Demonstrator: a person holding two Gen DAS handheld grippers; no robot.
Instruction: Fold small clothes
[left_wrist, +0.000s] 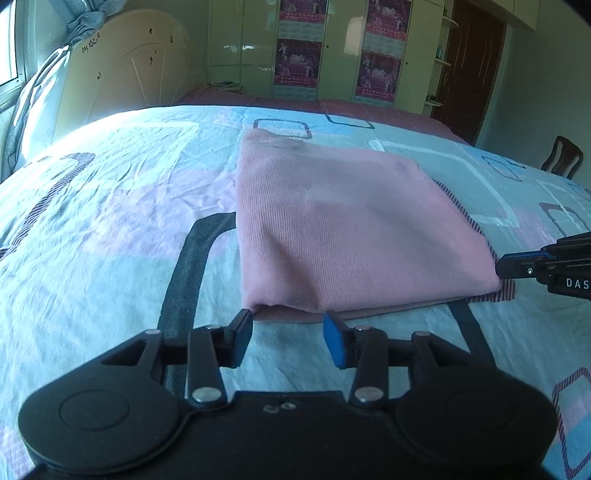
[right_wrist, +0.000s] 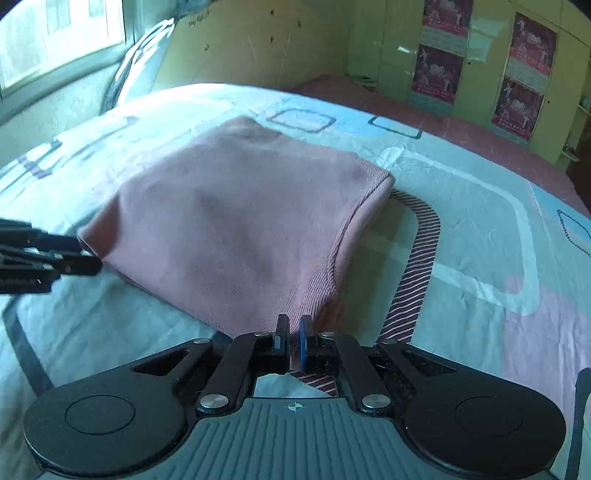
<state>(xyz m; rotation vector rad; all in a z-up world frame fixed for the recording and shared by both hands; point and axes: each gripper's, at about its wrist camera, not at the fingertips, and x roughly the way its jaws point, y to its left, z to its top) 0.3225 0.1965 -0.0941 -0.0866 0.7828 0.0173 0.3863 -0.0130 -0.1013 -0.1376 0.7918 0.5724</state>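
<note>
A folded pink ribbed garment (left_wrist: 343, 225) lies flat on the patterned bedsheet (left_wrist: 110, 221). My left gripper (left_wrist: 288, 328) is open, its fingertips just short of the garment's near left corner, nothing between them. My right gripper (right_wrist: 294, 334) is shut on the garment's near right corner (right_wrist: 295, 295). In the left wrist view the right gripper (left_wrist: 517, 267) shows at the garment's right corner. In the right wrist view the garment (right_wrist: 236, 221) fills the middle, and the left gripper (right_wrist: 85, 258) sits at its left corner.
The bed has a cream headboard (left_wrist: 129, 70) and a pillow (left_wrist: 40, 107) at the far left by a window. Green wardrobes with posters (left_wrist: 299, 59) stand behind the bed. A dark door (left_wrist: 472, 66) and a wooden chair (left_wrist: 563, 158) are at the right.
</note>
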